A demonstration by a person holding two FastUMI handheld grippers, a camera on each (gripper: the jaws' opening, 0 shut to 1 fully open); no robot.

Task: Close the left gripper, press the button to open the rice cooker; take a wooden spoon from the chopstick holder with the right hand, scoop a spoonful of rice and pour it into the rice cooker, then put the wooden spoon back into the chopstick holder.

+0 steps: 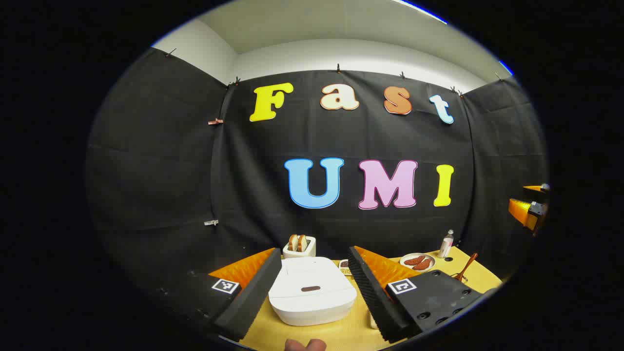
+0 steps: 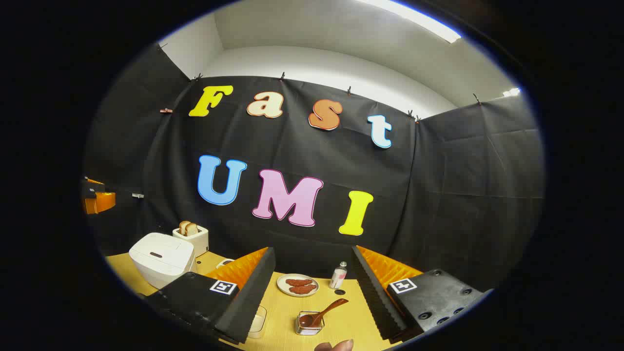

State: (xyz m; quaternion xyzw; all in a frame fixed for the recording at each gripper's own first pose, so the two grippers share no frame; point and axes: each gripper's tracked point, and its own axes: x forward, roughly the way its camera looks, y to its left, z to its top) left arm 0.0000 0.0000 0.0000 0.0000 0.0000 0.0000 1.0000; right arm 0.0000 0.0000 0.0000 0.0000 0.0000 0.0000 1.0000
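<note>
Both grippers are spread wide and hold nothing. Between the left gripper's point(image 1: 314, 287) fingers the white rice cooker point(image 1: 312, 297) sits lid-down on the yellow desk point(image 1: 341, 334). Ahead of the right gripper point(image 2: 312, 292), the wooden spoon point(image 2: 324, 312) leans in the clear chopstick holder point(image 2: 309, 324). Farther back: a plate point(image 2: 298, 285), a bottle point(image 2: 338, 276), a toaster point(image 2: 191, 236).

A yellow wooden counter point(image 2: 282, 312) filled the bottom of both views. In the right gripper view a white rice cooker point(image 2: 161, 258) sat at lower left, lid shut, with a toaster point(image 2: 192, 236) holding bread just behind it. Lower centre lay a plate of sausages point(image 2: 298, 284), a small bottle point(image 2: 338, 276) beside it, and — nearer the bottom edge — a clear chopstick holder point(image 2: 309, 323) with a wooden spoon point(image 2: 324, 312) leaning out.
</note>
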